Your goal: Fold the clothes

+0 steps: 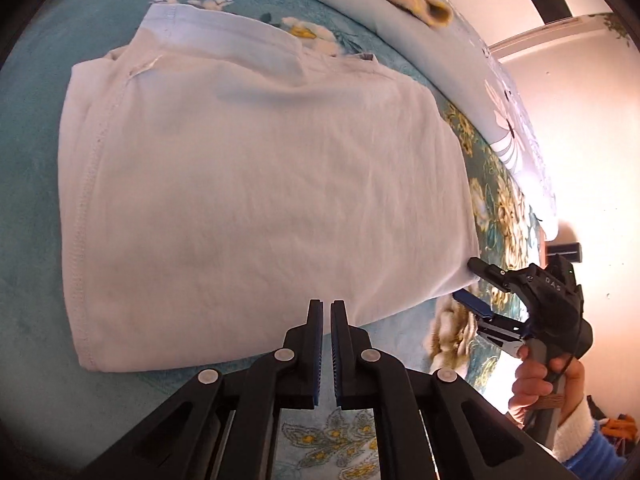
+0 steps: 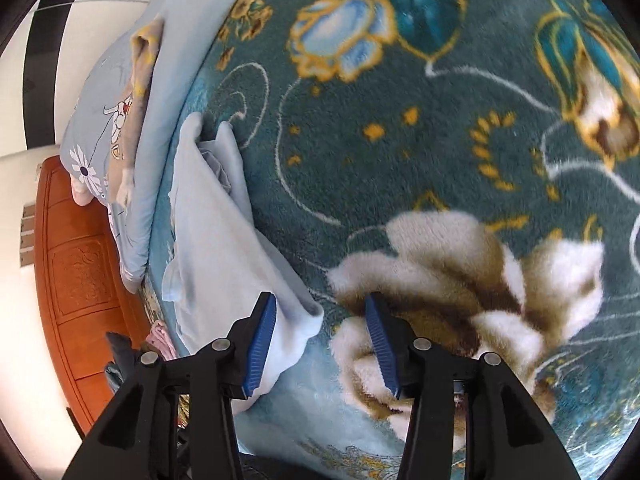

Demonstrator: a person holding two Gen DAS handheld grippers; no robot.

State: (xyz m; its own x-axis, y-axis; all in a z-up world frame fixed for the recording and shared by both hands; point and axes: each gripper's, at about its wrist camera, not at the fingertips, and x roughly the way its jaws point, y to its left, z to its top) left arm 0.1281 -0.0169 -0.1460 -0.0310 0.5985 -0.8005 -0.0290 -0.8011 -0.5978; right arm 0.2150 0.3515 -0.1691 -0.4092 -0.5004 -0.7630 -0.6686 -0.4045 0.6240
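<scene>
**Folded garment on the bed: both hand-held grippers at its near edge**

I am looking along my left hand-held gripper [image 1: 326,308], and its fingers are standing almost together with only a narrow slit between the blue pads; nothing is sitting in that slit. The tips are hovering just at the near edge of the white garment [image 1: 256,184], which is lying folded into a rough rectangle on the floral blanket [image 1: 36,208] covering the bed. The garment's lower layers are hidden under the top fold, so I cannot tell what kind of clothing it is.

From this view my right hand-held gripper [image 1: 468,280] is showing at the garment's right corner, jaws spread, with my hand [image 1: 540,380] around its handle. Whether the upper finger is touching the cloth I cannot tell.

The right wrist view is settling part of that: my right hand-held gripper [image 2: 320,316] is standing wide open, and the garment's corner [image 2: 224,264] is lying between the fingers, against the left pad [image 2: 262,344], not clamped. Most of the garment is cut off here by steep perspective.

Only the right view is showing the wooden headboard [image 2: 76,272]. A pillow [image 2: 100,128] is lying beyond the garment, its far end blurred.
</scene>
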